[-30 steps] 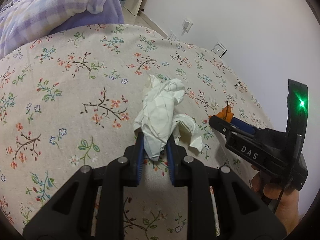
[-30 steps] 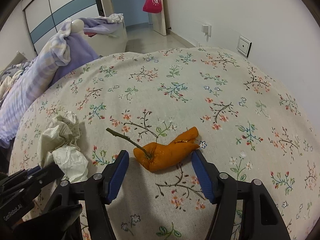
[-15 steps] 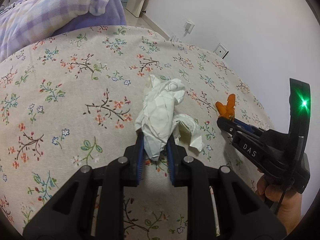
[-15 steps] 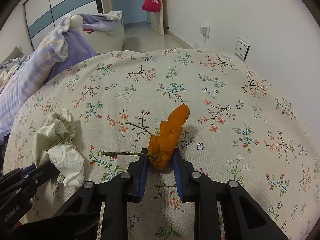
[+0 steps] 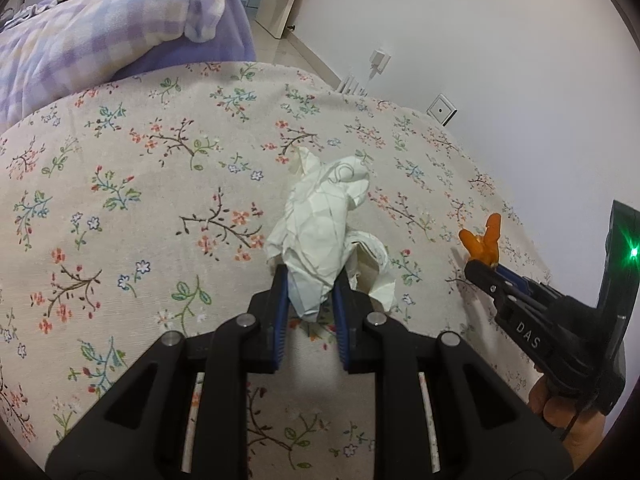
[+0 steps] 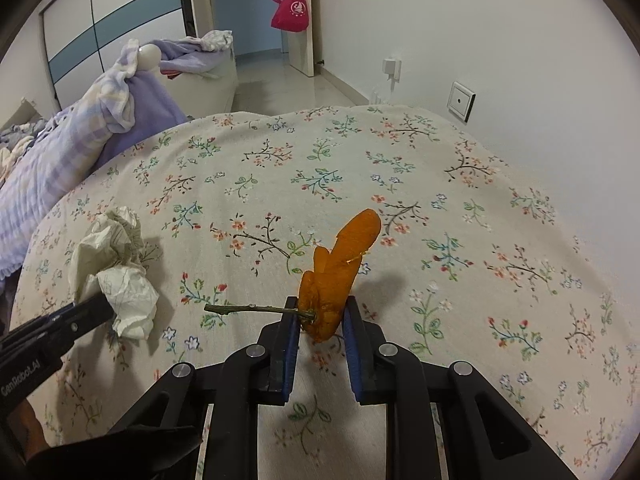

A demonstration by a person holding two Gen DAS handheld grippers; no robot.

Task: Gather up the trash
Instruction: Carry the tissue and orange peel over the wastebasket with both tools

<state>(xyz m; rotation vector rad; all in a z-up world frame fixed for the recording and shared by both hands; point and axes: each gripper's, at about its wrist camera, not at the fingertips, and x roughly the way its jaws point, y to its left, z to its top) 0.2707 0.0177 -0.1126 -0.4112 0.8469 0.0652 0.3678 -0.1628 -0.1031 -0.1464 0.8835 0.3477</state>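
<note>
The left hand-held gripper [image 5: 308,292] is clamped on the crumpled paper wad [image 5: 320,232], its blue pads pinching the wad's lower tail at the centre of the left wrist view. The rest of the wad spreads upward and to the right over the floral bedspread [image 5: 140,200]; whether it has cleared the fabric cannot be told.

The right hand-held gripper [image 6: 320,320] is closed on the orange peel [image 6: 340,272], low in the middle of the right wrist view. Its pads press the thick base of the peel, right where the thin green stem [image 6: 248,309] joins and pokes out to the left. The peel's pointed end stands up and tilts to the upper right, and a shadow on the bedspread just right of it suggests it is off the fabric. In the left wrist view the same peel shows at the right edge, above the black jaws.

Both pieces of trash look light. The paper is soft and springy, so it will squash and could slip out as a loose flap; a bite deep into the dense middle would likely be safer than the tail. The peel seems leathery and a little flexible, perhaps slick inside, so the thick base is probably the best hold. The stem looks too thin to trust.

No bin shows in either view.
</note>
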